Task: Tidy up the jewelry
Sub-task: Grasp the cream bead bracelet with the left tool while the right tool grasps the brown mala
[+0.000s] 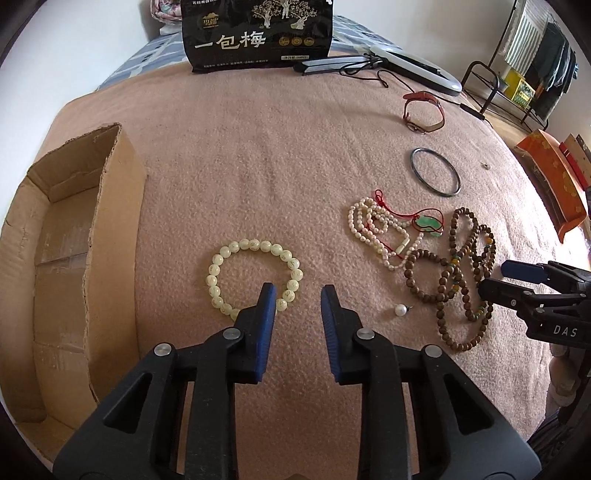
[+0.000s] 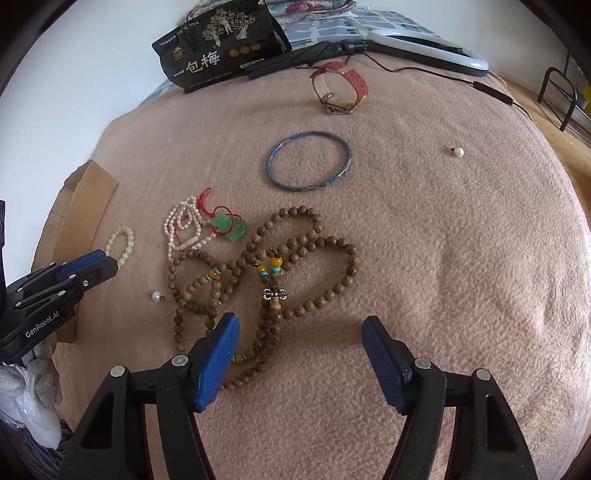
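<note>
Jewelry lies on a pink blanket. A pale bead bracelet (image 1: pixel 255 278) lies just ahead of my left gripper (image 1: pixel 297 290), which is open and empty, its left finger over the bracelet's near side. A pearl necklace (image 1: pixel 380 230) with a green pendant (image 1: pixel 428 223), a brown wooden bead string (image 2: pixel 273 273), a blue bangle (image 2: pixel 308 160), a red watch (image 2: pixel 341 86) and two pearl studs (image 2: pixel 157 296) (image 2: pixel 458 152) lie around. My right gripper (image 2: pixel 301 326) is open and empty over the near end of the wooden beads. An open cardboard box (image 1: pixel 66 258) stands at the left.
A black snack bag (image 1: pixel 258 33) stands at the blanket's far edge. A white ring light (image 2: pixel 428 48) with cable lies at the far right. An orange box (image 1: pixel 554 181) and a clothes rack (image 1: pixel 535 74) stand beyond the right edge.
</note>
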The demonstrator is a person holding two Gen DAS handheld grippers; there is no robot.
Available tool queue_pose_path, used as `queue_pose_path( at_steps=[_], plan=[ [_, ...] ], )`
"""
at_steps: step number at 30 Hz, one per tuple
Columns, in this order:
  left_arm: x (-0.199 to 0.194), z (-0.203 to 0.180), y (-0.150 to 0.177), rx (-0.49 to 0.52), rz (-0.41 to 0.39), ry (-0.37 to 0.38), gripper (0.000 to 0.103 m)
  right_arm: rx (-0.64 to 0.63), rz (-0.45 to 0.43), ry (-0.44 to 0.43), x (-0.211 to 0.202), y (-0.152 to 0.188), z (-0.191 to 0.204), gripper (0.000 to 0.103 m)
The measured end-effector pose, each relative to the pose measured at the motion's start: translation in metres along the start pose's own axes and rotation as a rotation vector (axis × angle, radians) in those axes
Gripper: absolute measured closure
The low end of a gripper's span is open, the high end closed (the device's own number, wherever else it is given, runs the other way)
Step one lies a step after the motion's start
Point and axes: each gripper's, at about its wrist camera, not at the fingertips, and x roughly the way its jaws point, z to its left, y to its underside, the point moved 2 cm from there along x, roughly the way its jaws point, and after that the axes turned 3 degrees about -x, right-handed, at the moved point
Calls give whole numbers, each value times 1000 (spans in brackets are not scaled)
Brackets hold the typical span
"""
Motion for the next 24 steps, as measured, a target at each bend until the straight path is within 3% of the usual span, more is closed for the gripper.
queue_pose_path(
  at_steps=[4, 14, 19, 24],
  plan=[
    [9, 2, -2, -8, 22, 7, 85, -21, 3, 23, 5, -5, 5, 31],
    [26, 2, -5, -34, 53, 46, 85, -28, 30, 64, 13, -12, 9, 36],
    [27, -1, -6, -13, 45, 45, 96, -44, 23, 102, 14, -14, 9, 59],
    [27, -1, -7, -25, 44, 54, 98, -29, 12, 95, 10, -14, 2, 79]
  ],
)
